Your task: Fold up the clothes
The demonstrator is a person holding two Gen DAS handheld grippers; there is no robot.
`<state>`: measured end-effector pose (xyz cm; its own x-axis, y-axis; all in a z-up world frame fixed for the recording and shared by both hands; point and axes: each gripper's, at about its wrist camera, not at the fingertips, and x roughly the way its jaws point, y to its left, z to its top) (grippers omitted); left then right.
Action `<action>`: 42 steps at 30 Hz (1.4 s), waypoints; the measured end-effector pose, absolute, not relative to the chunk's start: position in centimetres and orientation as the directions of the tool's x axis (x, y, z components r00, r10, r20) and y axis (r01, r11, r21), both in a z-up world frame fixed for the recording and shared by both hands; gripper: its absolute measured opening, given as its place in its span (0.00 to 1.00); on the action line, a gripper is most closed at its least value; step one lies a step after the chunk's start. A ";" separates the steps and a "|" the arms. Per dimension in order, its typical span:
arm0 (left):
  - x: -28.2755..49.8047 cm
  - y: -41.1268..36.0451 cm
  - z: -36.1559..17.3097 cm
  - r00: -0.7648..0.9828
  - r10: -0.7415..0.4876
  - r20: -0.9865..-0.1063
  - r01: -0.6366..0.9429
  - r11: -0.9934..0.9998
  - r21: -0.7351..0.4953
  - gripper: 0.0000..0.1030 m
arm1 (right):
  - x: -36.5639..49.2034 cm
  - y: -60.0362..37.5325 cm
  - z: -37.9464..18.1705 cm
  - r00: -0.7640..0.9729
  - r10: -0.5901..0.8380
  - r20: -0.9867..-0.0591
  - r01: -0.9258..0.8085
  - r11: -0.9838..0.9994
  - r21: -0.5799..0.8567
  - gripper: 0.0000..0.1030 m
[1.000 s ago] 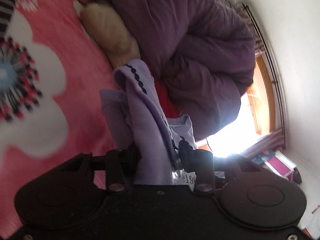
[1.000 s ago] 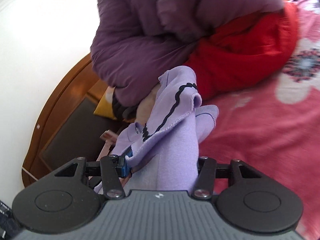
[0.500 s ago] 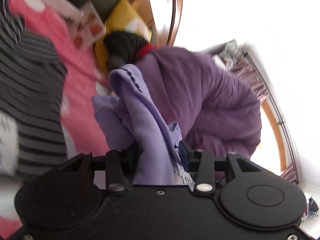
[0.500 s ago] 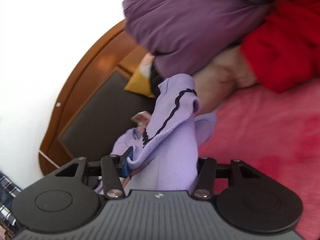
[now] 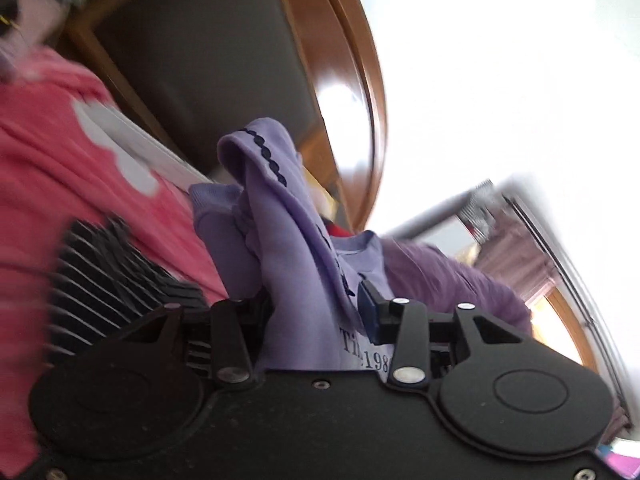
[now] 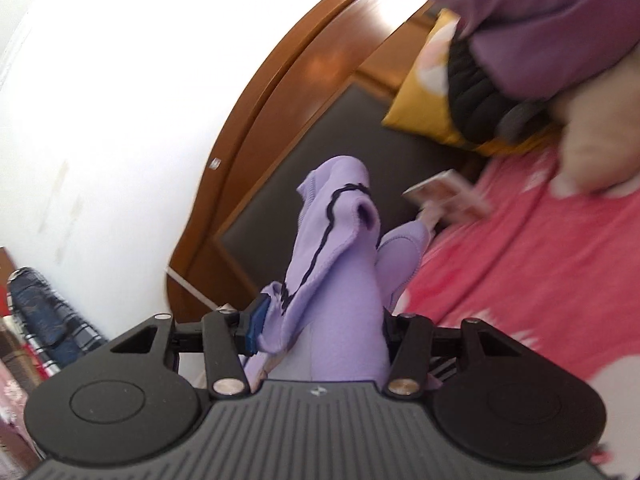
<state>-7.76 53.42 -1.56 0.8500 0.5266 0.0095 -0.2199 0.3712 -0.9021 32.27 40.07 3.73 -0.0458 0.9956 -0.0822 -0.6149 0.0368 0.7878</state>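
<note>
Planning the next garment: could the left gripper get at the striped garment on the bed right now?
Probably not: the left gripper has its jaws full of the lilac garment, which it must release before taking the striped garment.

Dark print reading partly "Ti" and below it "198", the rest hidden, stood on a pale panel of the lilac garment (image 5: 362, 354) at lower centre of the left wrist view; nothing else was legible.

Garment (image 5: 296, 280) bunched up mid-frame between the left gripper (image 5: 312, 312) jaws, bedspread (image 5: 52, 184) off to the left, headboard (image 5: 224, 52) behind at the top, striped top (image 5: 112, 280) lower left.
</note>
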 end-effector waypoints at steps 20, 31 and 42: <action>-5.5 49.8 -1.0 0.526 0.781 -0.338 -0.684 0.152 -0.714 0.67 | 29.7 38.5 3.2 0.239 0.878 -0.415 -0.646 0.463 0.608 0.77; -2.4 44.2 3.1 0.506 0.820 -0.266 -0.768 0.288 -0.573 0.76 | 26.8 25.4 5.2 0.511 0.598 -0.618 -0.506 0.790 0.346 0.88; 7.0 36.0 1.9 0.763 0.347 -0.545 -0.621 0.627 -0.470 0.81 | 20.5 7.0 6.3 0.684 0.303 -0.664 -0.228 0.953 0.199 0.96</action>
